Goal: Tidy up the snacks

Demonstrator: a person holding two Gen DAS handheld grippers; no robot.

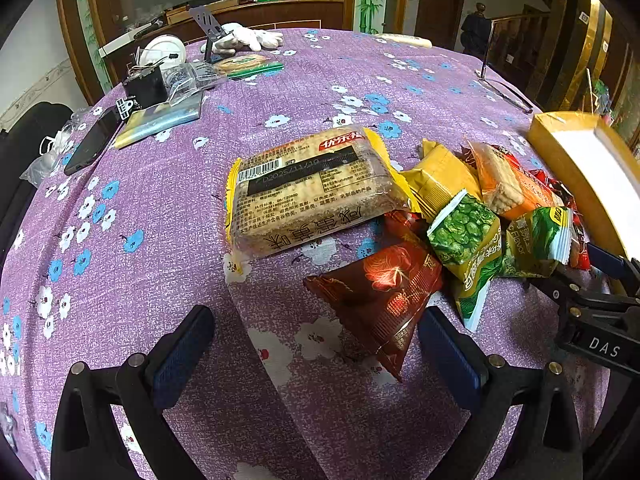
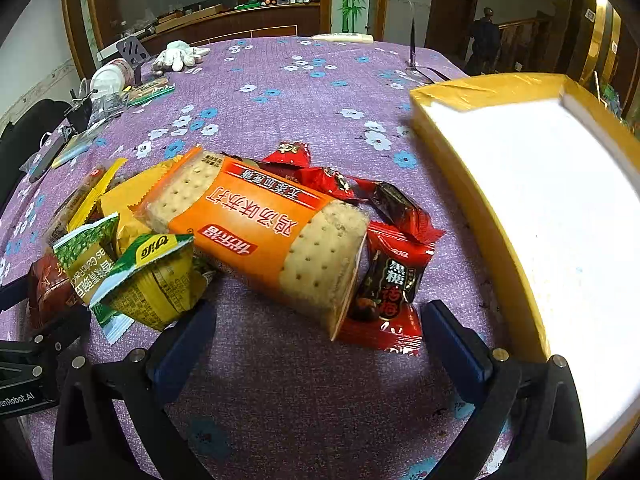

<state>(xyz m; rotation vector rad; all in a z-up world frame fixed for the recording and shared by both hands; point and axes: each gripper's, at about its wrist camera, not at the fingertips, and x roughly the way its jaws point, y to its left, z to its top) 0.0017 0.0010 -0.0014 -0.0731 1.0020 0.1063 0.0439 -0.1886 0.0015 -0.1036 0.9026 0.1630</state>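
On the purple tablecloth (image 2: 280, 92), I hold both grippers, left gripper (image 1: 316, 354) and right gripper (image 2: 320, 344), spread and empty. Sorting has not begun; next, I judge, clamp the orange cracker pack (image 2: 260, 232) and carry it to the yellow box (image 2: 492, 232).

purple floral table (image 1: 304, 80): snack packets (image 2: 256, 232), box (image 2: 492, 92), maybe phone (image 1: 94, 142).

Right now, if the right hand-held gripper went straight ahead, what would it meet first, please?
Most likely the orange cracker pack, lying between the open right hand-held gripper fingers' line; depth is uncertain.
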